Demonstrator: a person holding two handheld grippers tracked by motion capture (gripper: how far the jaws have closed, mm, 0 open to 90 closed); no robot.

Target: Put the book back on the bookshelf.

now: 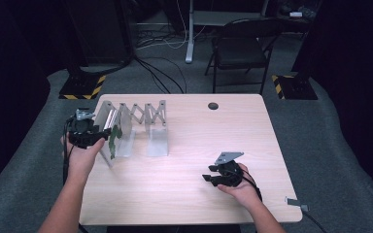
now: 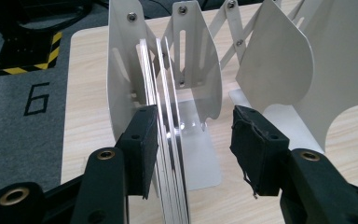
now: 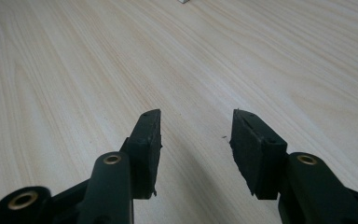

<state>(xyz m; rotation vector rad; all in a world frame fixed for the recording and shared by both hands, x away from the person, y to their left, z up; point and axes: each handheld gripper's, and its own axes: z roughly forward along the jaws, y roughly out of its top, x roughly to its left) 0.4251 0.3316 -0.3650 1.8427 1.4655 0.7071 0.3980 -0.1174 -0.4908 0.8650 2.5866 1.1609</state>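
A white metal accordion rack (image 1: 141, 116) stands on the left part of the pale wooden table (image 1: 199, 131). Several thin flat boards (image 2: 165, 140) stand on edge in the rack's (image 2: 196, 60) leftmost slot; one shows green (image 1: 117, 132) in the high view. My left gripper (image 1: 108, 137) is at that end of the rack. In the left gripper view, the left gripper (image 2: 196, 135) is open: the boards lean by its left pad, and its right pad stands well apart from them. My right gripper (image 1: 210, 174) rests low over bare table at the front right, and the right gripper (image 3: 196, 140) is open, with nothing between its fingers.
A black folding chair (image 1: 240, 48) stands beyond the table's far edge. Black stand bases with yellow-black stripes (image 1: 82, 87) sit on the grey floor among cables. A dark cable hole (image 1: 213, 106) marks the tabletop's far side. A small grey piece (image 1: 294, 201) lies at the front right corner.
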